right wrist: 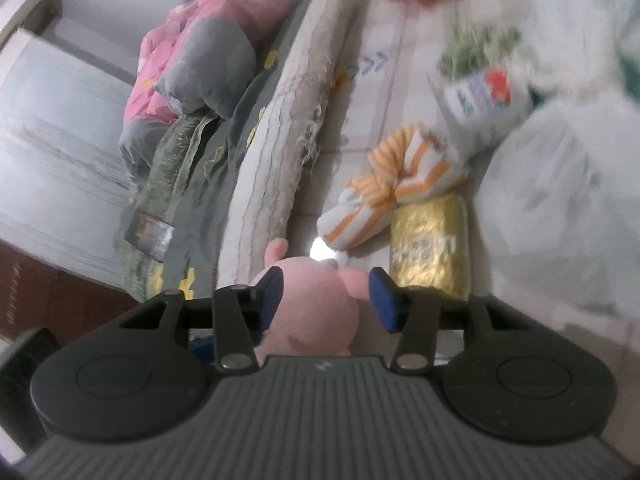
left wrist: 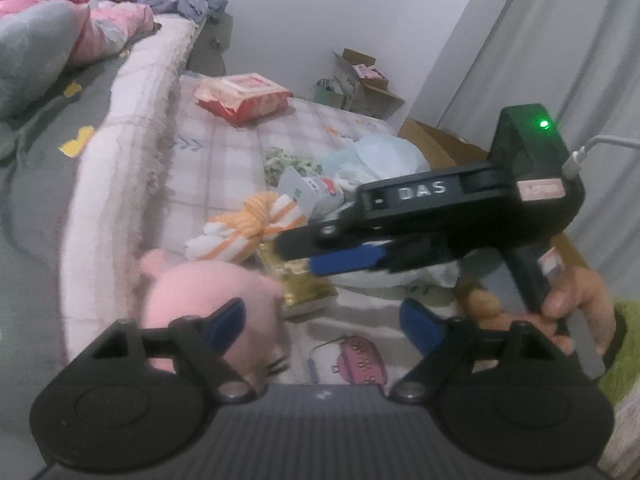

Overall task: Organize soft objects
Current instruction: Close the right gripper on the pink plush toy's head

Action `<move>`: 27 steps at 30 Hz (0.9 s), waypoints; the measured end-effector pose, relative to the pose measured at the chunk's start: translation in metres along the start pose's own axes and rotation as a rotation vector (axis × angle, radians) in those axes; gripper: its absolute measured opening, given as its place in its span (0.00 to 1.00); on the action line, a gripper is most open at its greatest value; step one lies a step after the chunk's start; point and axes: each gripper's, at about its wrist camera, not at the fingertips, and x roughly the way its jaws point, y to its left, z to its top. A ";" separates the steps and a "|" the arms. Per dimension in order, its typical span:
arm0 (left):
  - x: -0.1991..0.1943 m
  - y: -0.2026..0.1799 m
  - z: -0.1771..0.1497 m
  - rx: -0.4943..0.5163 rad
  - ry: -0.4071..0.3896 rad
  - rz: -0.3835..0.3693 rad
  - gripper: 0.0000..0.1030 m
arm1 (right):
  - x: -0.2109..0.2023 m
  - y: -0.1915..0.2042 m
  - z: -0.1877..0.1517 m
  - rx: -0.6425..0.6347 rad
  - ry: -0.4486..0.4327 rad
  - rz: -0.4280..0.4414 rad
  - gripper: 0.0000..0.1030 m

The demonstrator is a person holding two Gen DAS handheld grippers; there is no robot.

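Observation:
A pink plush toy point(left wrist: 208, 296) lies on the checked bedsheet point(left wrist: 224, 152). My left gripper point(left wrist: 324, 324) is open just right of it, with its left finger over the toy's side. In the right wrist view the same plush point(right wrist: 316, 304) sits between my right gripper's point(right wrist: 326, 300) open fingers, which do not press it. The right gripper point(left wrist: 320, 254) also shows in the left wrist view, held from the right, its tips above a gold packet point(left wrist: 300, 280). An orange-striped white cloth bundle point(left wrist: 244, 228) lies just behind the plush.
A red-and-white wipes pack point(left wrist: 244, 96) lies farther back. A green-patterned cloth point(left wrist: 288, 164), a small carton point(left wrist: 312, 192) and pale plastic bags point(left wrist: 376, 160) lie at the right. A rolled pale blanket point(left wrist: 120, 168), grey sheet and pink quilt point(left wrist: 80, 12) are on the left. Cardboard boxes point(left wrist: 360, 84) stand by the wall.

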 end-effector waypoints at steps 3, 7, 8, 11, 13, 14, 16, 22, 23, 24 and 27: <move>-0.013 0.010 -0.004 0.019 -0.013 0.082 0.83 | -0.007 0.014 0.003 -0.091 0.001 -0.041 0.57; -0.032 0.034 -0.009 -0.020 -0.031 0.192 0.83 | -0.005 0.042 0.003 -0.260 0.032 -0.111 0.71; -0.037 0.041 -0.009 -0.039 -0.039 0.211 0.83 | -0.001 0.051 0.003 -0.310 0.047 -0.128 0.73; -0.051 0.060 -0.009 -0.095 -0.065 0.268 0.83 | 0.015 0.077 -0.004 -0.453 0.091 -0.175 0.82; -0.058 0.072 -0.009 -0.131 -0.077 0.301 0.83 | 0.029 0.093 -0.010 -0.544 0.117 -0.199 0.87; -0.060 0.077 -0.010 -0.149 -0.081 0.313 0.83 | 0.036 0.100 -0.014 -0.589 0.128 -0.211 0.88; -0.064 0.085 -0.010 -0.179 -0.084 0.328 0.83 | 0.052 0.111 -0.021 -0.671 0.156 -0.241 0.92; -0.072 0.097 -0.010 -0.220 -0.096 0.340 0.83 | 0.087 0.131 -0.052 -0.901 0.217 -0.339 0.98; -0.073 0.098 -0.011 -0.222 -0.096 0.339 0.83 | 0.091 0.133 -0.058 -0.945 0.219 -0.357 0.99; -0.073 0.098 -0.011 -0.224 -0.096 0.337 0.83 | 0.095 0.135 -0.065 -0.988 0.223 -0.373 0.99; -0.072 0.100 -0.013 -0.237 -0.092 0.325 0.83 | 0.101 0.140 -0.079 -1.110 0.232 -0.413 0.99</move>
